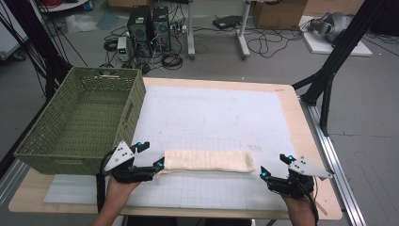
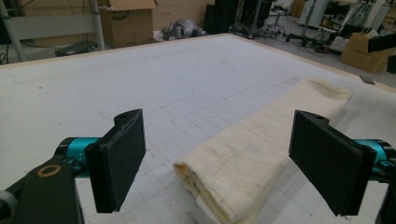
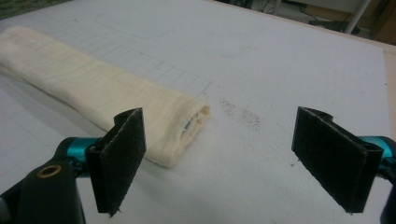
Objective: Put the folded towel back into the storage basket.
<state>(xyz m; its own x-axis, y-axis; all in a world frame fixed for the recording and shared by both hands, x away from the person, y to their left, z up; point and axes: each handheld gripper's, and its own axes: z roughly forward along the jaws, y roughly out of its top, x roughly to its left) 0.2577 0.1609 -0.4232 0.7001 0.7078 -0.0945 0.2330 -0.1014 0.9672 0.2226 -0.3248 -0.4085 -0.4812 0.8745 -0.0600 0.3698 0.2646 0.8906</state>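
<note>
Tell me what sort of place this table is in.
Most likely a robotics or research lab: computer towers stand on the floor amid loose cables, cardboard boxes sit behind, and the table carries a gridded work mat.

Green basket [image 1: 84,120] blocks left; mat [image 1: 221,113] beyond folded towel [image 1: 207,161] open.

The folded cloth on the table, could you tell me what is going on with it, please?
A person holds a two-jaw gripper in each hand at the two ends of a folded cream cloth lying on the white gridded mat. The left gripper has its open jaws around the cloth's left end, not pressing it. The right gripper is open too, just off the right end. A green basket stands at the table's left.
</note>
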